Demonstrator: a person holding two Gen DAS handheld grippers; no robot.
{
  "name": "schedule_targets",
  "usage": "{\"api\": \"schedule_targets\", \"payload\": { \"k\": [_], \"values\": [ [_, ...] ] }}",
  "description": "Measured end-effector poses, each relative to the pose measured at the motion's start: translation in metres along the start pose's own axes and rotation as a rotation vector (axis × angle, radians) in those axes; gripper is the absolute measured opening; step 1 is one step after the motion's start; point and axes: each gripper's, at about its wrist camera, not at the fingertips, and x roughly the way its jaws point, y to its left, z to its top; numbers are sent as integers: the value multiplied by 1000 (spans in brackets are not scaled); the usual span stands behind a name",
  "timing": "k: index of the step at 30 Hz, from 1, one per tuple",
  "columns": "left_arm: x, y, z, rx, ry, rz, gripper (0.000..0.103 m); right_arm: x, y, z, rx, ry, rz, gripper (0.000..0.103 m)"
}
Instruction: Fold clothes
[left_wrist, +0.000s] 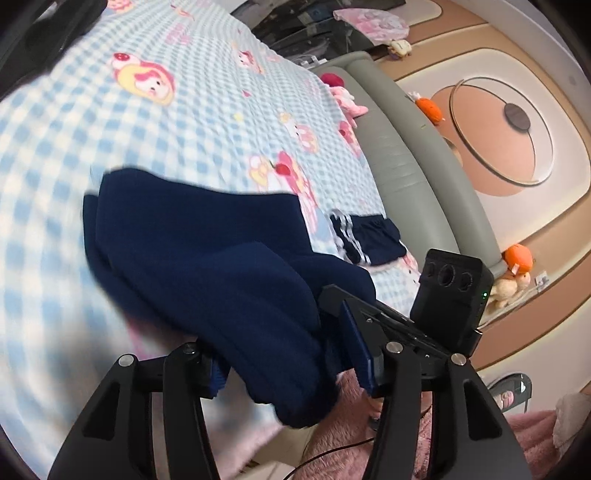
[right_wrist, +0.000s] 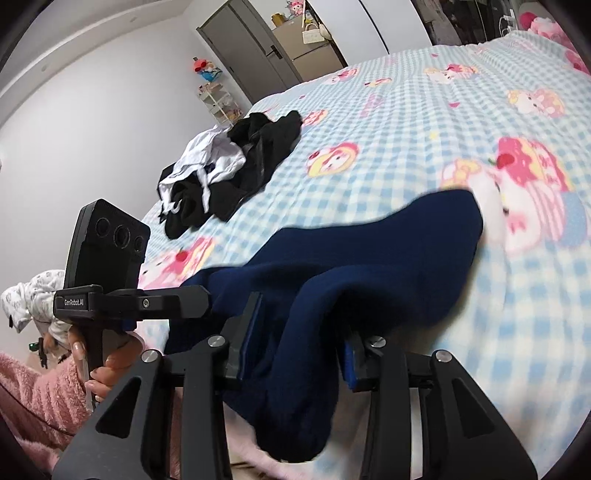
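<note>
A dark navy garment (left_wrist: 192, 236) lies in a thick fold on the blue checked blanket (left_wrist: 147, 140), its near end hanging over the bed's edge. That hanging end passes between the fingers of my left gripper (left_wrist: 284, 354), which stands open: a gap shows beside its right pad (left_wrist: 356, 347). In the right wrist view the same navy garment (right_wrist: 369, 258) fills the space between the pads of my right gripper (right_wrist: 301, 347), which is shut on it. The two grippers sit side by side at the bed's edge.
A small navy piece with white stripes (left_wrist: 369, 236) lies further along the blanket, near the grey padded headboard (left_wrist: 406, 166). A pile of black and white clothes (right_wrist: 229, 162) sits toward the bed's far side. A hand (right_wrist: 110, 362) in a pink fleece sleeve holds the left gripper's handle.
</note>
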Motion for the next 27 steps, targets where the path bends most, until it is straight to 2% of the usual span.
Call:
{"api": "schedule_targets", "payload": {
  "k": [3, 6, 8, 12, 16, 18, 19, 22, 27],
  "values": [
    [8, 15, 16, -11, -13, 21, 57, 11, -11, 15, 11, -12, -28, 39],
    [13, 28, 26, -27, -29, 65, 57, 18, -29, 24, 54, -44, -56, 49],
    [15, 37, 29, -39, -41, 63, 57, 17, -41, 24, 100, -81, -66, 56],
    [19, 52, 30, -69, -63, 52, 61, 11, -61, 14, 197, -128, -58, 59],
    [24, 66, 29, -131, -80, 32, 61, 8, -64, 10, 202, -126, -101, 59],
    [20, 64, 30, -136, -100, 21, 62, 6, -60, 11, 185, -147, -147, 65],
    [16, 61, 30, -133, -121, 7, 62, 1, -58, 10, 181, -172, -168, 72],
    [9, 54, 26, -104, -146, -11, 62, -14, -58, 9, 192, -236, -168, 77],
    [4, 39, 19, -29, -152, 30, 62, -7, -64, 5, 188, -176, -204, 78]
  ]
}}
